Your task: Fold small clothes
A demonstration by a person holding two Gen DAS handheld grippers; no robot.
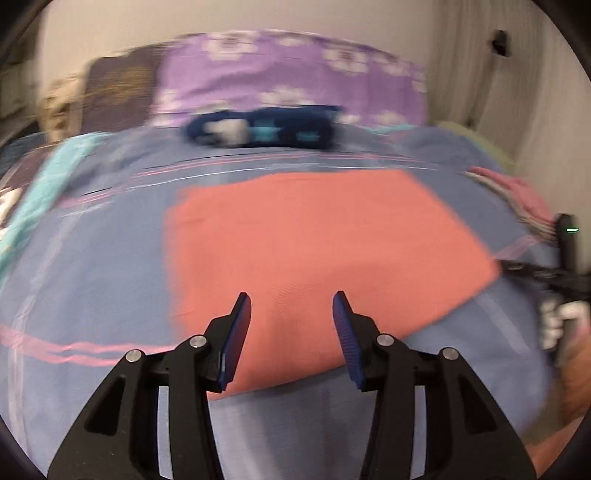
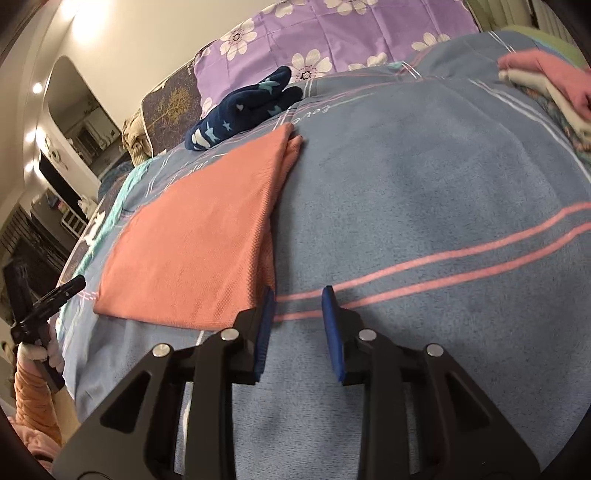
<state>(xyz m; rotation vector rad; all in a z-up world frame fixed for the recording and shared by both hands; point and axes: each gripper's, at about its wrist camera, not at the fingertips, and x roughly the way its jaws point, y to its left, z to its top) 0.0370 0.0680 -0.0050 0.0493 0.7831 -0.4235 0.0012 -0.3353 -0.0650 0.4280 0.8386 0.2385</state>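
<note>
A salmon-orange cloth (image 1: 314,251) lies flat and folded on the blue bed cover; it also shows in the right wrist view (image 2: 192,236). My left gripper (image 1: 291,306) is open and empty, hovering over the cloth's near edge. My right gripper (image 2: 297,299) is open and empty, just right of the cloth's near right corner, above the bed cover. The left gripper shows at the left edge of the right wrist view (image 2: 48,299). The left wrist view is motion-blurred.
A dark blue star-patterned garment (image 2: 243,107) lies beyond the cloth, near a purple flowered pillow (image 2: 332,33). A stack of folded pink and cream clothes (image 2: 546,85) sits at the far right. The bed cover (image 2: 424,184) has pink stripes.
</note>
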